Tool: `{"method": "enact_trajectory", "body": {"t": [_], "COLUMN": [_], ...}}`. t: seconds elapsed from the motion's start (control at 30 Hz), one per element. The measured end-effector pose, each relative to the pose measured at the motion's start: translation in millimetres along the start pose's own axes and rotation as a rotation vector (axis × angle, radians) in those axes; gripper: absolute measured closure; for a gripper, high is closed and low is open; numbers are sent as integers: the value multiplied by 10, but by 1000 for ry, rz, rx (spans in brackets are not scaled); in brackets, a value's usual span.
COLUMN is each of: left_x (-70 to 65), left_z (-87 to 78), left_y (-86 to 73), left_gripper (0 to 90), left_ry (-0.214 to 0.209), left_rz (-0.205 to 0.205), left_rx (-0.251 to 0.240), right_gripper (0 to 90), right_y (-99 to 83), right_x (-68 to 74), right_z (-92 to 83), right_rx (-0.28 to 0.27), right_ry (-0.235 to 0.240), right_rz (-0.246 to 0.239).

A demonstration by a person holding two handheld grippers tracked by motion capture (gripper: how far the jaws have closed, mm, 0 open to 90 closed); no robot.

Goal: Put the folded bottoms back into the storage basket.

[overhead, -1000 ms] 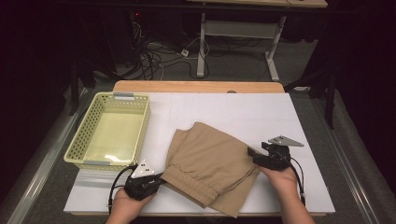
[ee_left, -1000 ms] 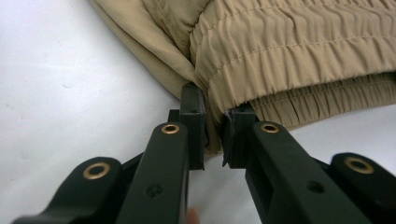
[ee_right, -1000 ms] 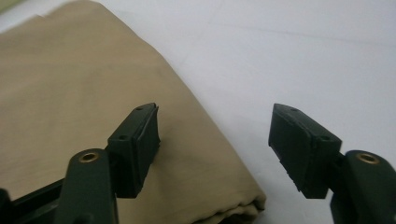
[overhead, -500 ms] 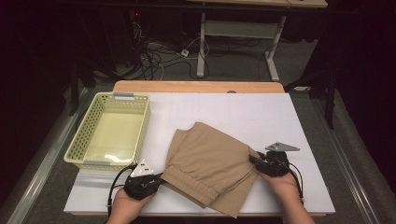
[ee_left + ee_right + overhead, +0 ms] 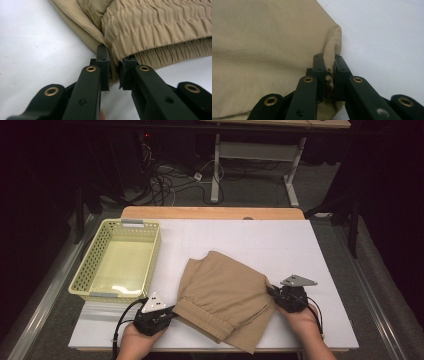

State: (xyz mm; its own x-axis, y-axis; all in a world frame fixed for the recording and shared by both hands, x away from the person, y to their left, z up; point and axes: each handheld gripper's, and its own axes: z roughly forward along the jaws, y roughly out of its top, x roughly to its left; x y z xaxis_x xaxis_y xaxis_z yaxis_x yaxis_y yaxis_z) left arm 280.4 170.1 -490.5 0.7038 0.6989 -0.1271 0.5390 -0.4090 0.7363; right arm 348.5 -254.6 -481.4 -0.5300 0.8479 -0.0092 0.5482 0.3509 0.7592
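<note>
While low, hand-held gripper [image 5: 270,290] on shorts [image 5: 222,295]

On the table [image 5: 320,245] a folded pair of shorts [image 5: 222,295] lies near the front edge, a little right of the middle, with its gathered waistband [image 5: 155,27] towards the person. A basket [image 5: 150,265] sits to the left of the shorts, close by but apart, along the table's left edge. The left gripper [image 5: 170,312] is at the shorts' front left corner and the right gripper [image 5: 271,291] at their right edge, each with fabric between its jaws.
</note>
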Motion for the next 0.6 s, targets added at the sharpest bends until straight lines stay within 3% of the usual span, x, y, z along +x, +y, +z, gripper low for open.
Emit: {"method": "enact_trajectory", "body": {"t": [0.13,0.4,0.6], "left_x": [2,57,55], "left_z": [0,-3,-4], "left_y": [2,12,18], "left_gripper": [795,794,795], "left_ry": [-2,-38,-35], "left_rz": [-4,-50,-50], "left_rx": [0,6,9], "right_gripper": [839,838,838], "right_y": [0,0,5], "right_x": [-8,-1,-9], "right_z": [0,-14,-19], "right_rx": [-1,-6,-8], "right_ry": [7,11,19], "right_rz": [6,-3,2]}}
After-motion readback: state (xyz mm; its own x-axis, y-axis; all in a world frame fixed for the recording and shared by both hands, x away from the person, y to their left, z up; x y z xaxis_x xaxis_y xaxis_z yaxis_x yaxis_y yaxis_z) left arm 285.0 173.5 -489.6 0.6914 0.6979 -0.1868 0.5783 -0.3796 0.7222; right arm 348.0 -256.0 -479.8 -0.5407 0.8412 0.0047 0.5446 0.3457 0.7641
